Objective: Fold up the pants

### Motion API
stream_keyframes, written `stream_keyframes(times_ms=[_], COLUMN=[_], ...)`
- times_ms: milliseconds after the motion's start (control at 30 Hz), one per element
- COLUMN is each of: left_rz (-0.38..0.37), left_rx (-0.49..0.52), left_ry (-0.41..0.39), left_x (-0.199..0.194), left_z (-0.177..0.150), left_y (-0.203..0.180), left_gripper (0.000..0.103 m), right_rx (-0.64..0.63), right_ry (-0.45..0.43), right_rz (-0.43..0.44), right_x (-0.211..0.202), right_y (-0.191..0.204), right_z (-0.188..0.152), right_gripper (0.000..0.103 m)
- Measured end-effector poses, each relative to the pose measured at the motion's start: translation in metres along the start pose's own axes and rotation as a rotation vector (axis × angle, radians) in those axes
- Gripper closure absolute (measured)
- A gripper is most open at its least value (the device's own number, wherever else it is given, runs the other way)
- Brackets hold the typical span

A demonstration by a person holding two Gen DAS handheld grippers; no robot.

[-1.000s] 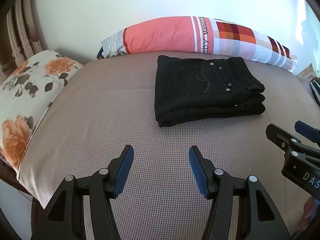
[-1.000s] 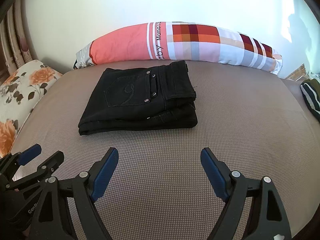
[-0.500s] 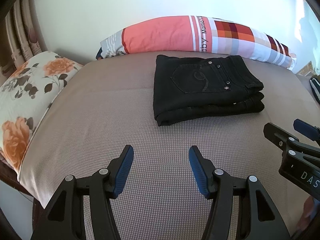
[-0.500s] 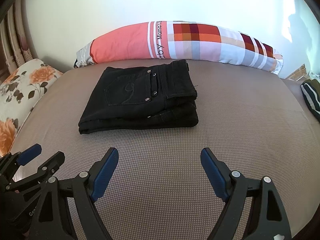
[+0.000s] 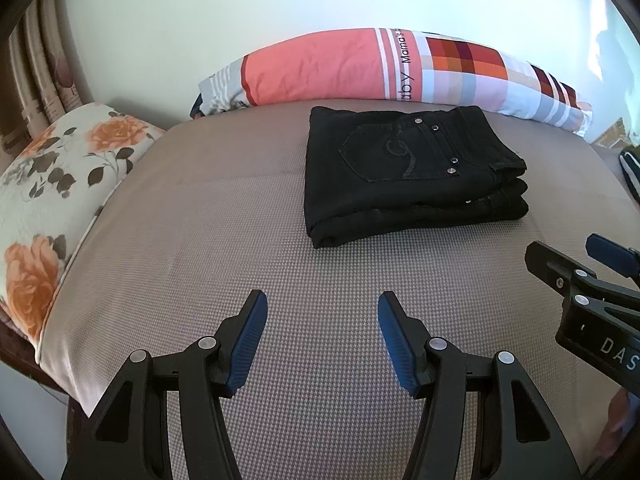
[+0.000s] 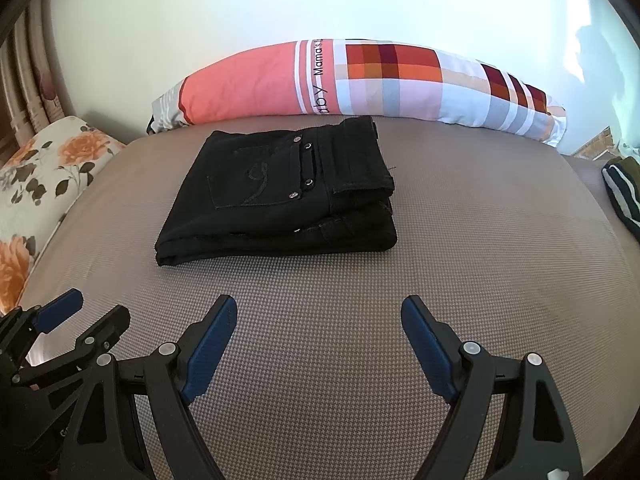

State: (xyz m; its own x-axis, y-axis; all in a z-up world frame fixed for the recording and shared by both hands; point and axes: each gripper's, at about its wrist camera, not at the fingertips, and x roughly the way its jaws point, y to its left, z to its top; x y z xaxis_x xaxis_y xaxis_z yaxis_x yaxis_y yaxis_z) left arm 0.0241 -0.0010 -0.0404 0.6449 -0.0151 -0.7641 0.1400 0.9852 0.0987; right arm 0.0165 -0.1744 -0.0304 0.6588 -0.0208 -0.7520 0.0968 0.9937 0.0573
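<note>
Black pants (image 5: 408, 176) (image 6: 280, 200) lie folded into a thick square stack on the taupe bed (image 5: 240, 240) (image 6: 480, 260), back pocket up, near the far side. My left gripper (image 5: 320, 320) hangs open over bare bedding, well short of the stack and to its left. My right gripper (image 6: 318, 320) stands open wider, also short of the stack, with nothing between its blue pads. Each gripper shows at the edge of the other's view: the right gripper (image 5: 568, 260) and the left gripper (image 6: 92, 316).
A long coral and plaid pillow (image 5: 392, 68) (image 6: 360, 80) lies along the wall behind the pants. A floral cushion (image 5: 52, 200) (image 6: 36, 184) sits at the left bed edge. A dark striped cloth (image 6: 624, 196) lies at the far right.
</note>
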Motion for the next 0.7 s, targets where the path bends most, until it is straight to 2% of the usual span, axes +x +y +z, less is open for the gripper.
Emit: stream_keyframes(times_ms=[700], left_rz=[-0.013], left_rx=[0.009], left_ry=[0.009], left_x=[0.0059], left_z=[-0.0015], left_y=[0.0006], left_gripper=[0.044], right_rx=[-0.002], right_ry=[0.007], right_rz=[-0.003], right_x=[0.0011], right_y=[-0.0007], right_z=[-0.0005], right_gripper=[0.021])
